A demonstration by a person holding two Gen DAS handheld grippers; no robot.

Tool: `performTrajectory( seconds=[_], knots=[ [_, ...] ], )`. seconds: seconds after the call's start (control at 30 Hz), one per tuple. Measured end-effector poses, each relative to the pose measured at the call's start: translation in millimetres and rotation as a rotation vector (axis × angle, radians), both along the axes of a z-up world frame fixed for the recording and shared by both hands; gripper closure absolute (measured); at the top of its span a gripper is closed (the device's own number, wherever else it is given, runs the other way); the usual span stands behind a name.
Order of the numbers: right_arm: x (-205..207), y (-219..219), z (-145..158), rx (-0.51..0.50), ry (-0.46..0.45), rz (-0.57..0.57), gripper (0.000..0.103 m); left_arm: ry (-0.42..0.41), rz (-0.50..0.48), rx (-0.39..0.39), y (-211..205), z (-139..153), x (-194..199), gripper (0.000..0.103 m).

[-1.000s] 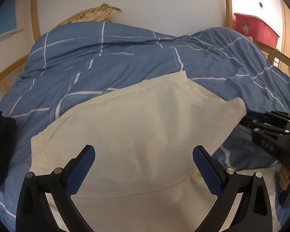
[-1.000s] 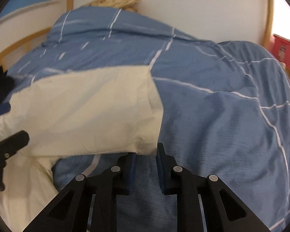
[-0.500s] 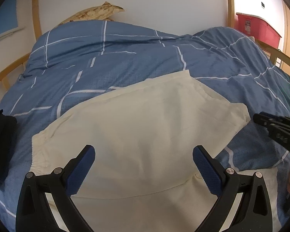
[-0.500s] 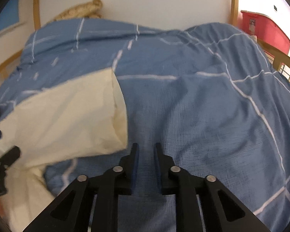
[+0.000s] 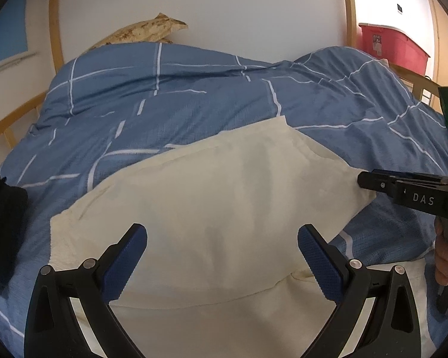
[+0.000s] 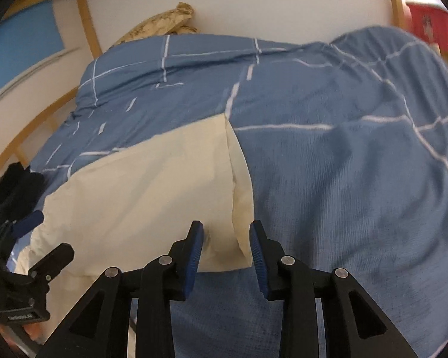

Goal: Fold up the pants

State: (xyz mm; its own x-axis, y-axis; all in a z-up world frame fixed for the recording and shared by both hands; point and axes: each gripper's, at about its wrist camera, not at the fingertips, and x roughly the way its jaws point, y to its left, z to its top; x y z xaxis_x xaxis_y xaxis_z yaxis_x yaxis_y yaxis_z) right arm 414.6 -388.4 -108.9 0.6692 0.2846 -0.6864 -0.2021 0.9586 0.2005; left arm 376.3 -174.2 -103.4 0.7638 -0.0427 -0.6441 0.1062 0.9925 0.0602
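- "DAS" in pale letters on black right gripper (image 5: 362,181).
- Cream cotton pants (image 6: 152,197), folded, on blue grid-lined duvet (image 6: 343,164).
- Right gripper's jaws have just been opening, pant corner loose between.
- Left gripper (image 5: 222,261) spread wide over pants.

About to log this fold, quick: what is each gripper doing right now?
Left gripper: open wide over the cream pants, holding nothing.
Right gripper: jaws just opening, pants corner between them, not pinched.
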Motion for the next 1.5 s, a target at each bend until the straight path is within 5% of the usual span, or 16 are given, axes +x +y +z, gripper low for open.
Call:
performTrajectory(
  seconds=[0.07,0.1,0.13,0.23,0.37,0.43,0.5,0.83,1.0,1.17,1.5],
  knots=[
    [1,-2,-1,0.026,0.013,0.004,0.075,0.011,-0.003,-0.001,-1,-2,1,0.000],
    [-1,-3,-1,0.025,0.008,0.003,0.092,0.014,-0.005,-0.001,-1,-3,1,0.000],
    [0,0,0,-0.010,0.007,-0.007,0.096,0.015,-0.005,0.000,-1,-3,2,0.000],
    [-2,4,-4,-0.141,0.019,-0.076,0.096,0.013,0.005,0.000,0,-3,2,0.000],
    [-8,2,-8,-0.186,0.025,-0.127,0.095,0.025,0.012,-0.013,2,-5,4,0.000],
    [-19,3,4,-0.201,-0.014,-0.159,0.088,0.011,0.009,-0.026,3,-2,2,0.000],
    [-33,7,20,-0.225,-0.056,-0.175,0.067,-0.025,-0.013,-0.036,1,8,-6,0.001],
    [-147,60,106,-0.342,-0.276,-0.211,0.053,-0.147,-0.097,-0.026,7,73,-60,0.000],
    [-200,74,124,-0.292,-0.313,-0.269,0.038,-0.212,-0.091,0.038,44,99,-112,0.000],
    [-247,90,124,-0.171,-0.270,-0.316,0.037,-0.261,-0.042,0.134,89,104,-168,0.000],
    [-326,128,99,-0.014,-0.290,-0.470,0.037,-0.210,0.083,0.051,174,88,-248,0.001]
  ],
)
